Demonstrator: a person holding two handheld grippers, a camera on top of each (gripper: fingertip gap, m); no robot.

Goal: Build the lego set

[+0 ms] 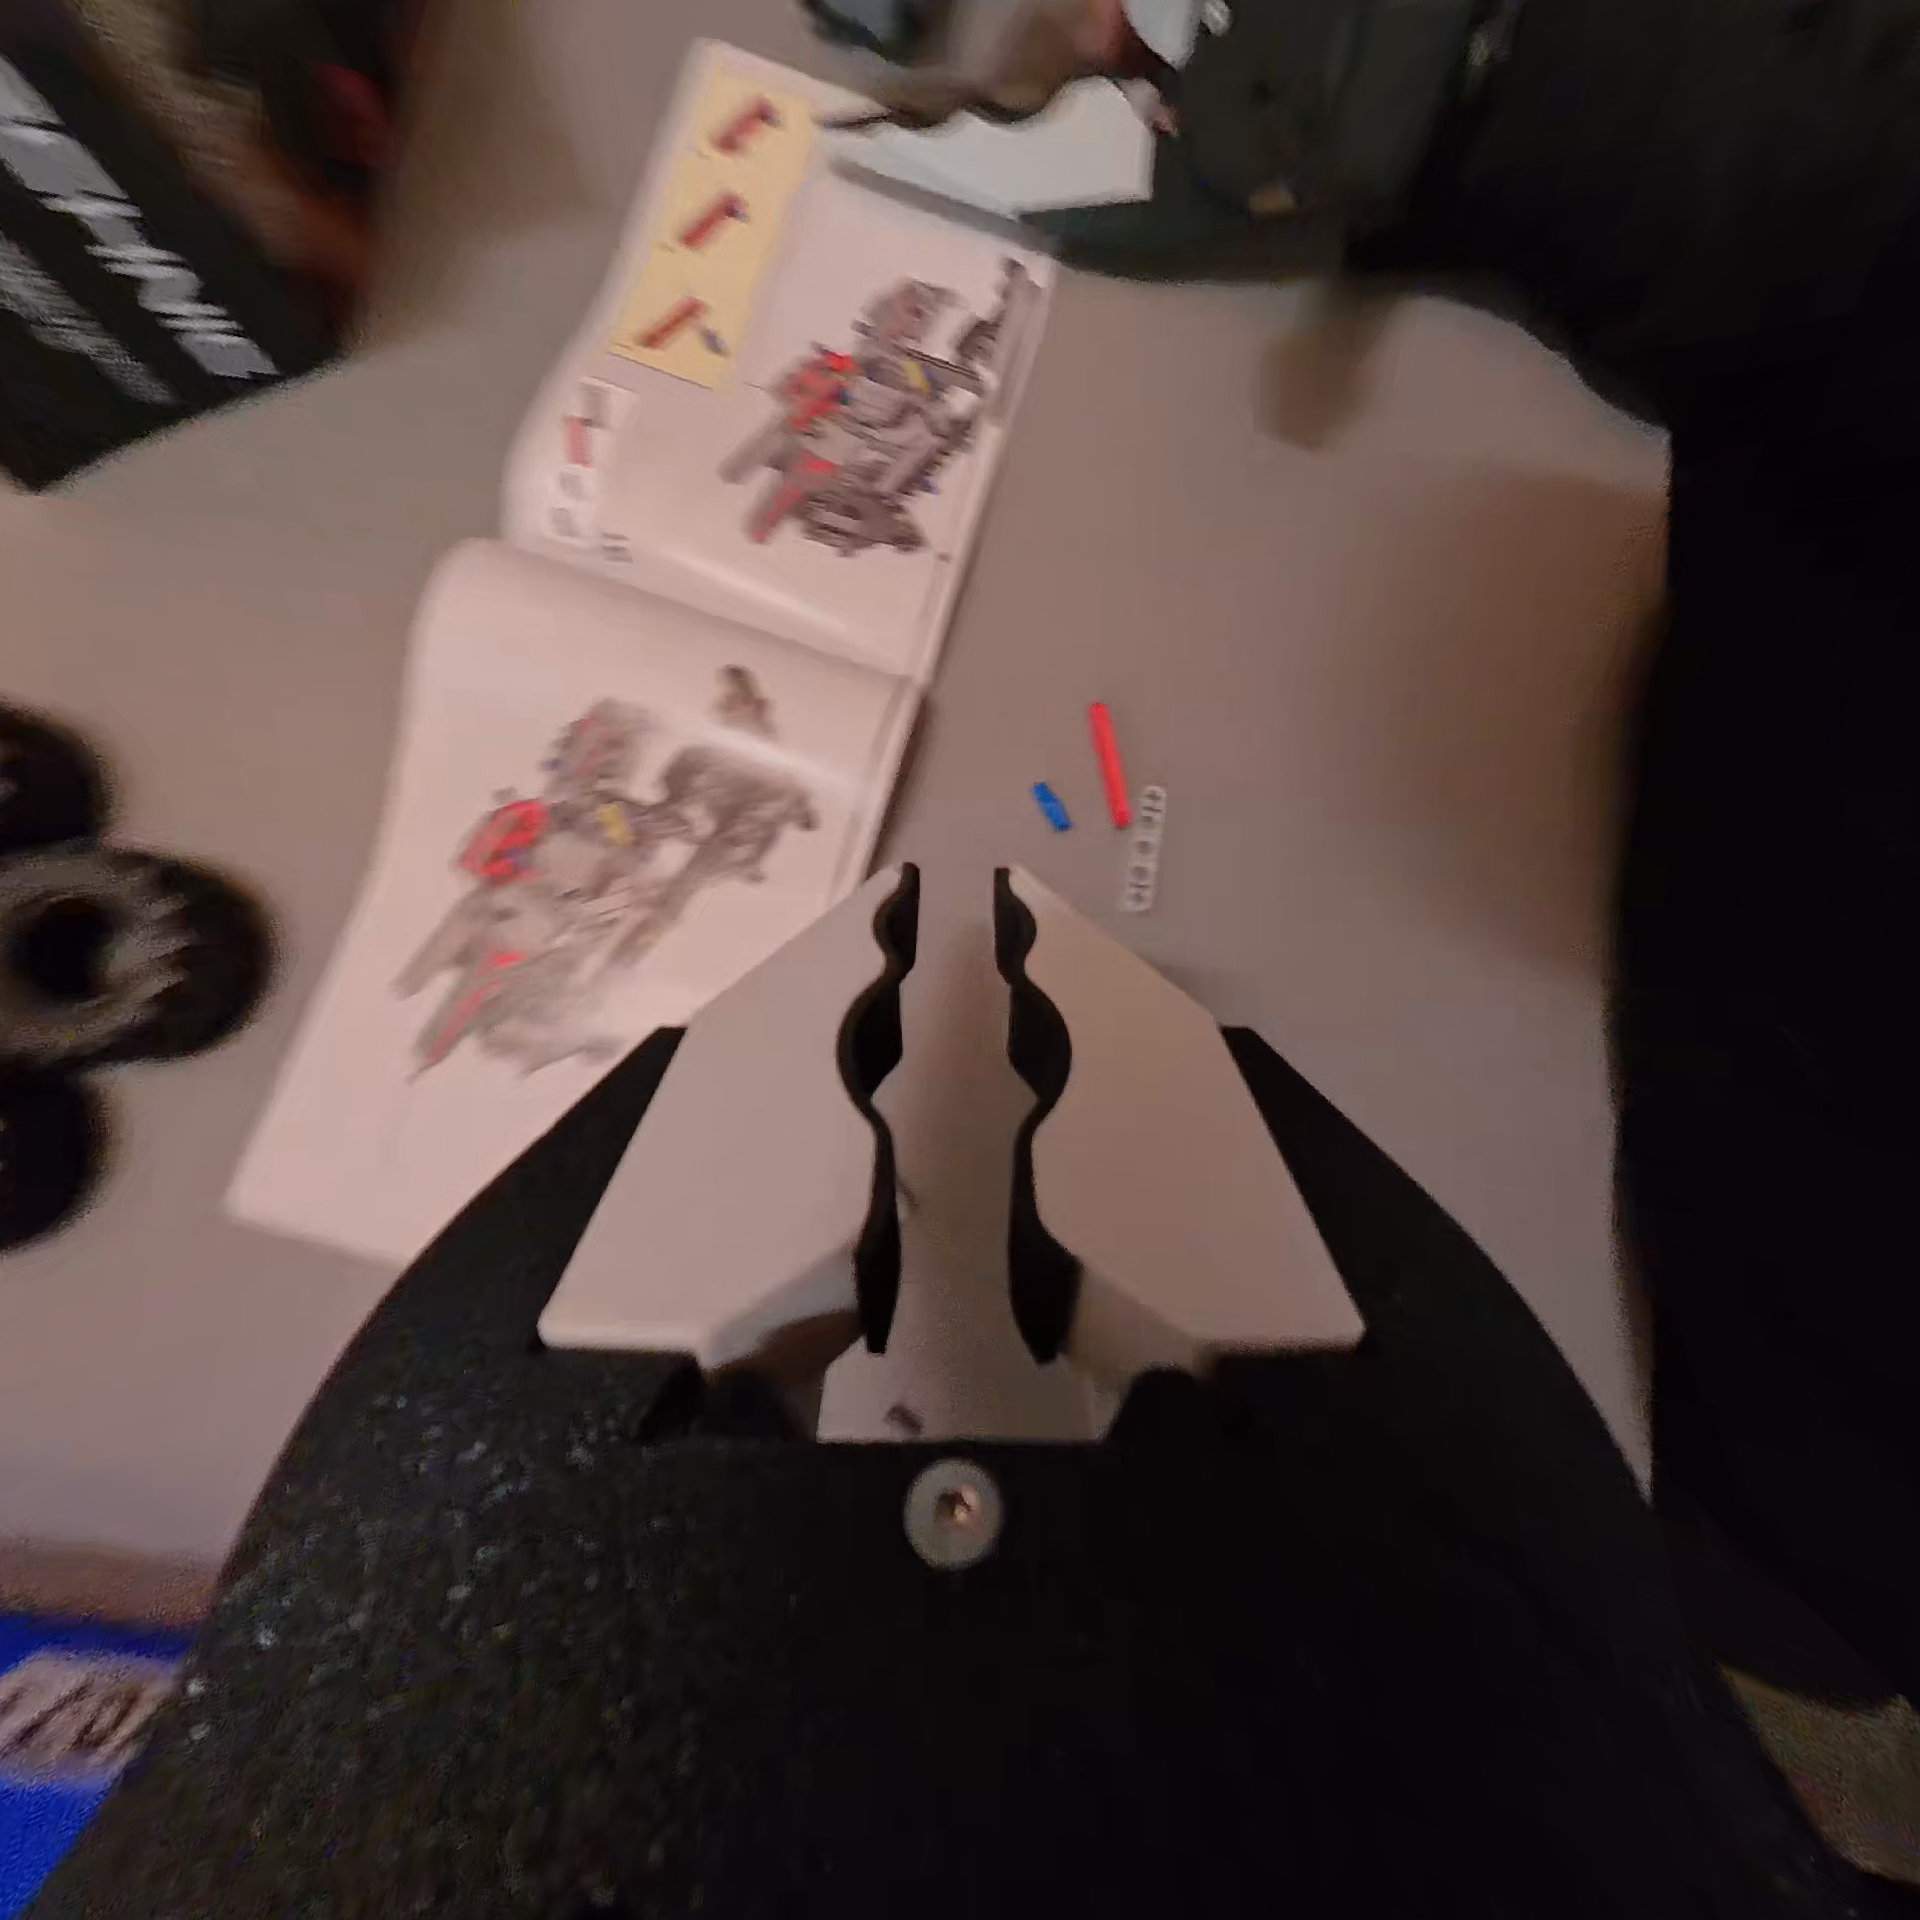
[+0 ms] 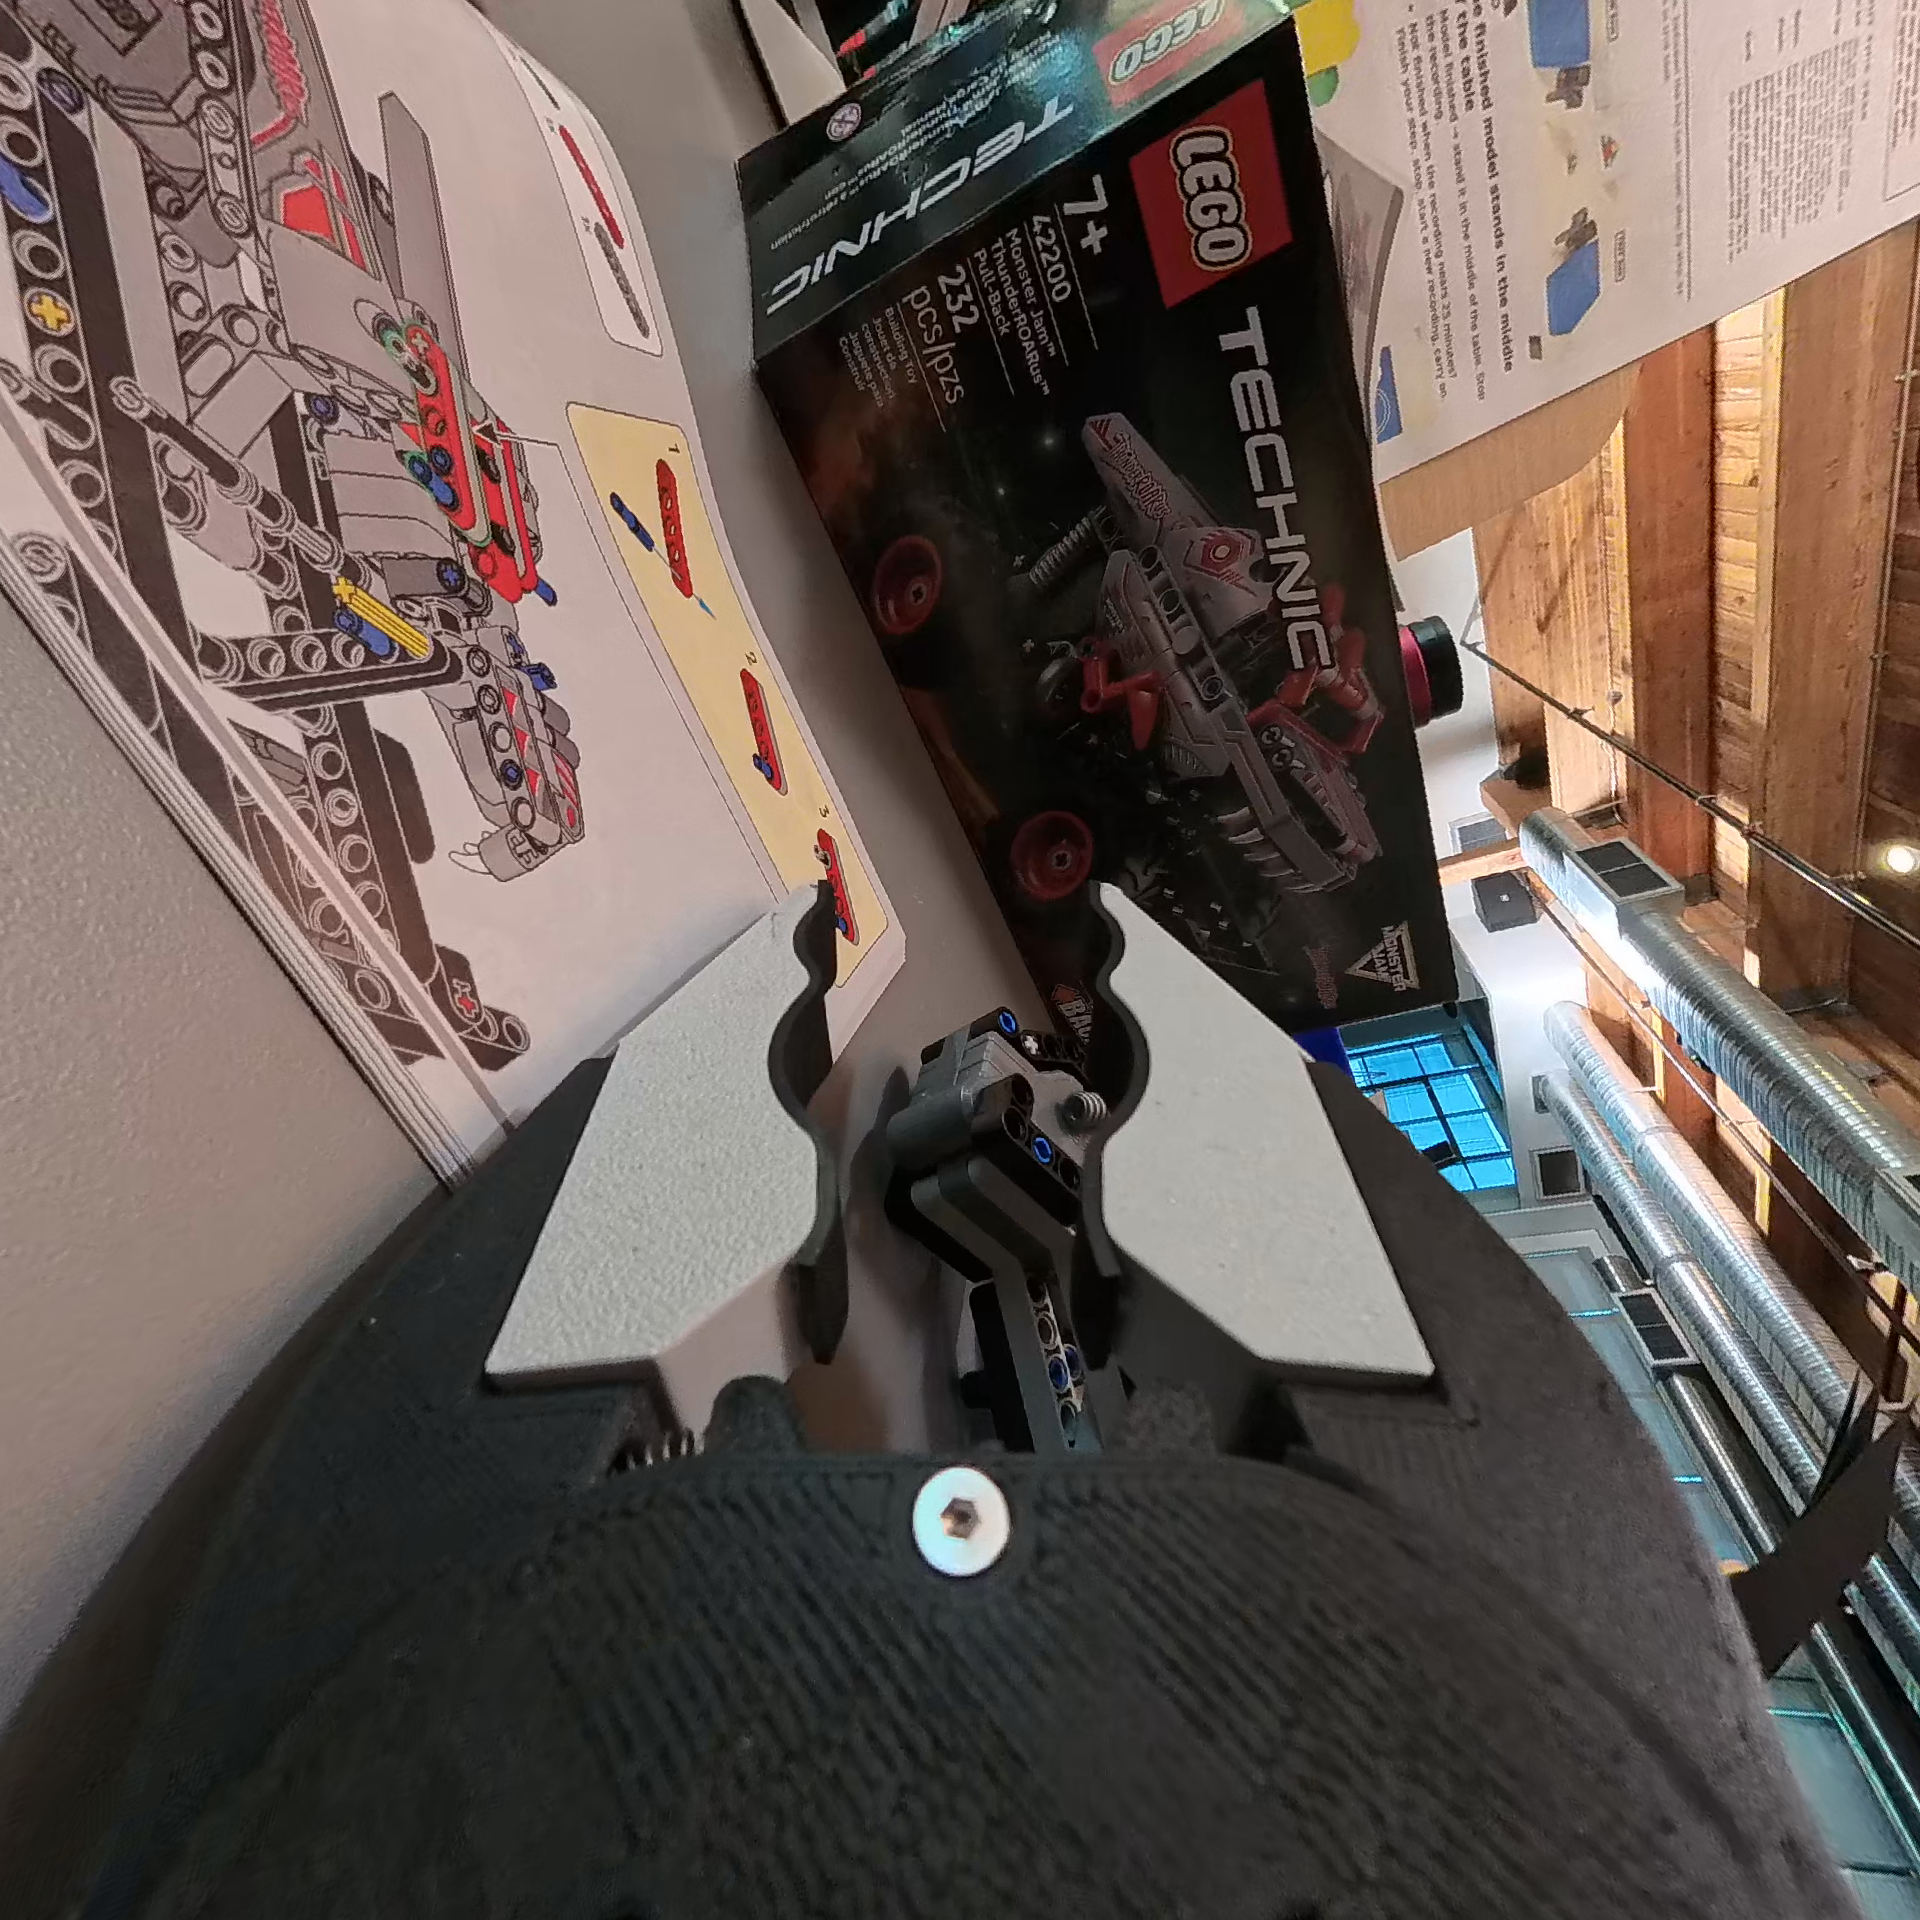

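In the left wrist view my left gripper (image 1: 956, 878) hovers over the grey table (image 1: 1299, 675) with its jaws a little apart and nothing between them. Just ahead and to its right lie a red axle (image 1: 1110, 767), a small blue pin (image 1: 1051, 807) and a short light-grey beam (image 1: 1143, 847). In the right wrist view my right gripper (image 2: 964, 896) is rolled on its side and holds a dark grey lego assembly (image 2: 987, 1122) with blue pins and a small spring deep between its jaws, against the right finger.
The open instruction booklet (image 1: 665, 727) lies left of the loose parts and fills the left of the right wrist view (image 2: 312, 468). The set's box (image 2: 1091, 520) stands behind it. Black tyres (image 1: 104, 966) lie at the far left. A dark sleeve (image 1: 1787, 727) covers the right side. My left gripper's tips are some 11 cm from the red axle (image 1: 1110, 767).
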